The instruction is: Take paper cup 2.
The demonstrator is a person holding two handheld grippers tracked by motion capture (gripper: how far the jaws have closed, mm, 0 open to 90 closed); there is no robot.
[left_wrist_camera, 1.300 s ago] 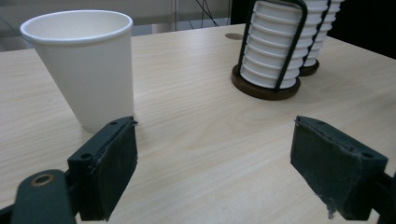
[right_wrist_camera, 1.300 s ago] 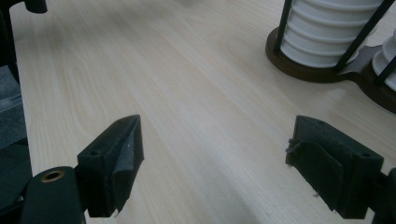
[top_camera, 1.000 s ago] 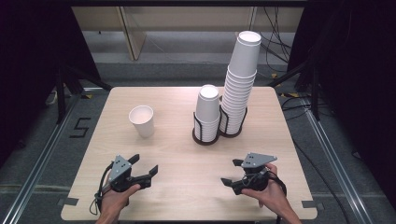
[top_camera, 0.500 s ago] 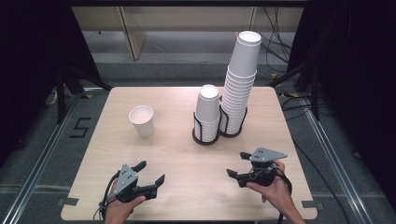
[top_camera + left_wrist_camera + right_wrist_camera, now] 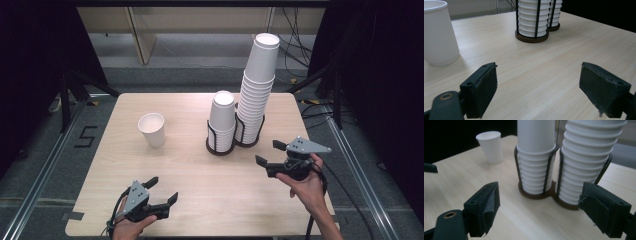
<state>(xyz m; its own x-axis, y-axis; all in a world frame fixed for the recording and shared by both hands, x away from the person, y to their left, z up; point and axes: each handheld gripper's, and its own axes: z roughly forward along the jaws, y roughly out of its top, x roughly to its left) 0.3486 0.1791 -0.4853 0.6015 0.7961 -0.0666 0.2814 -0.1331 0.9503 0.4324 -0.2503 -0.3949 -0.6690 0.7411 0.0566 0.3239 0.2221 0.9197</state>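
Note:
A single white paper cup (image 5: pixel 152 129) stands upright on the left half of the wooden table (image 5: pixel 200 170). Two wire holders sit mid-table: a short stack of white cups (image 5: pixel 222 120) and, right of it, a tall leaning stack (image 5: pixel 257 85). My left gripper (image 5: pixel 163 188) is near the front edge, open and empty; its view shows the single cup (image 5: pixel 437 32) far left and the short stack (image 5: pixel 531 17) ahead. My right gripper (image 5: pixel 268 152) hovers open and empty just right of the holders. Its view faces the short stack (image 5: pixel 535 157) and the tall stack (image 5: pixel 589 157), with the single cup (image 5: pixel 490 146) beyond.
Bare wood lies between the two grippers and around the single cup. The table's edges drop to a grey floor with metal rails (image 5: pixel 45 170) on either side. Dark stands and cables (image 5: pixel 320 107) are beyond the right edge.
My right gripper has risen and moved away from the front edge toward the cup holders. My left gripper has slid slightly right and nearer the front edge. Cups unchanged.

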